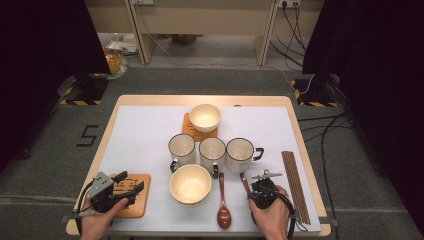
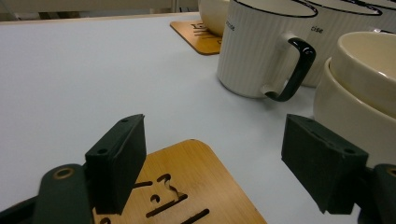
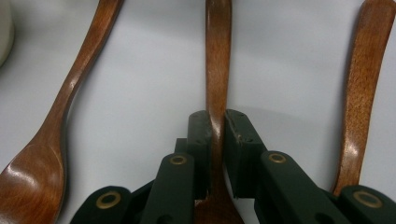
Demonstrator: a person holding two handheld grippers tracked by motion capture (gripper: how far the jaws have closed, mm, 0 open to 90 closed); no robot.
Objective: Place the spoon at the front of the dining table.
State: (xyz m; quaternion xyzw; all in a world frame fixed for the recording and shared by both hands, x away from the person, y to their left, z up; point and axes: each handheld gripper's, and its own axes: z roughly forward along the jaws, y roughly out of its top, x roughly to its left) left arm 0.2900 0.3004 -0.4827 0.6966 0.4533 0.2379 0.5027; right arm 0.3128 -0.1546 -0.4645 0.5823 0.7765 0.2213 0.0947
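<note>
Wooden middle spoon [image 3: 218,70] sits pinched in the right gripper [image 3: 217,126], low centre frame; lifting comes next, probably. Left gripper [image 2: 215,158] gapes wide above the coaster [image 2: 187,196].

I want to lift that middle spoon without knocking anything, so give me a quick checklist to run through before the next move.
1. Right gripper shut on the middle spoon: ok, both jaws press its handle.
2. Grip centred on the handle: ok, the handle runs straight between the jaws.
3. Room beside it: ok, the left spoon and right spoon lie apart from the gripped one.
4. Mugs ahead: not ok, the nearest mug stands close to the handle's far end; lift straight up.
5. Left gripper out of the way: ok, open over the wooden coaster, holding nothing.
6. Spoon already off the table: cannot tell.
</note>
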